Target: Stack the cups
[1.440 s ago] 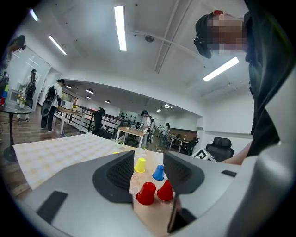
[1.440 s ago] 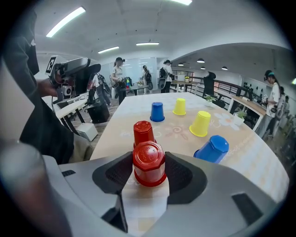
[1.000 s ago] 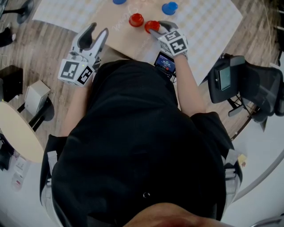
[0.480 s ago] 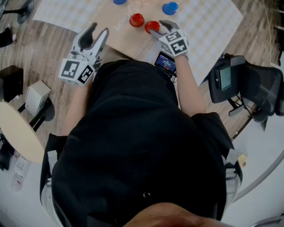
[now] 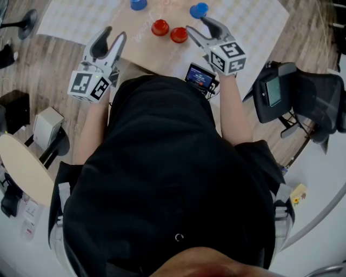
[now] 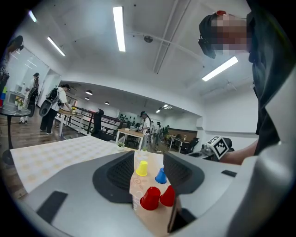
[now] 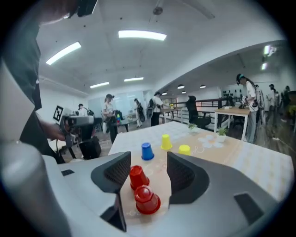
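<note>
Black office chair [image 5: 311,100] beside the checkered cloth [image 5: 259,32]; pale round table [image 5: 24,165] over wood-plank floor [image 5: 51,59]

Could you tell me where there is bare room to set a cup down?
Bare: the checkered cloth left of the tan mat, and again right of the right-hand blue cup. Crowded: the mat around the two red cups, standing close together.

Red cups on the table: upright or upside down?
Upside down: near red cup and far red cup rest on wide rims, closed bases up.
</note>
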### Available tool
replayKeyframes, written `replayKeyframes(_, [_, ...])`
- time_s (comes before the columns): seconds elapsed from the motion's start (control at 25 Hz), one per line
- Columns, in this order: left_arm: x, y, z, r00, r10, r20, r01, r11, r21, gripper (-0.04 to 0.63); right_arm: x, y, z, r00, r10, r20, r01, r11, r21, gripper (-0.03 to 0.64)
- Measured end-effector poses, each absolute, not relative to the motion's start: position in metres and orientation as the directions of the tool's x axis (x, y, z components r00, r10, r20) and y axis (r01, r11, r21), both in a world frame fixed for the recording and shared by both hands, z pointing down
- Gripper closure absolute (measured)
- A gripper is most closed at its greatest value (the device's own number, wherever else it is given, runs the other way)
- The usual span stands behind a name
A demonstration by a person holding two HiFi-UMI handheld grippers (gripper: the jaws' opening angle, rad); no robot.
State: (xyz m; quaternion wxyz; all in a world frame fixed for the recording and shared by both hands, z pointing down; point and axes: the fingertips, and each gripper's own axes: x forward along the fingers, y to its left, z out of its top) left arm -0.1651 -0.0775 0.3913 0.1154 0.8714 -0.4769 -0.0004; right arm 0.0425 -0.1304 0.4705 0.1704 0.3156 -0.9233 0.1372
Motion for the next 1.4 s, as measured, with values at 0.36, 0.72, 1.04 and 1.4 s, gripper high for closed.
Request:
replayKeyframes(0.36, [-0.155, -0.099, 0.381, 0.570, -0.816, 0.094, -0.816, -0.550, 0.176, 0.414, 0.094, -0.133, 0.349, -0.686, -0.724, -0.076, -0.694, 0.682, -0.232, 0.392])
replayKeyframes(0.72, [-0.155, -0.109, 0.381, 0.576, -0.811, 0.099, -0.814, -0.560, 0.153, 0.414, 0.137, -0.121, 0.322, -0.490, -0.844, -0.217, -0.825, 0.530, -0.197, 0.416])
replayKeyframes(1.04, [-0.154, -0.113, 0.382, 0.576, -0.810, 0.107, -0.814, -0.557, 0.162, 0.414, 0.142, -0.121, 0.330, -0.457, -0.868, -0.195, -0.844, 0.493, -0.214, 0.425])
replayKeyframes(1.4, [-0.160, -0.129, 0.389, 0.577, -0.807, 0.128, -0.815, -0.557, 0.161, 0.413, 0.140, -0.119, 0.339, -0.445, -0.881, -0.160, -0.848, 0.472, -0.241, 0.425])
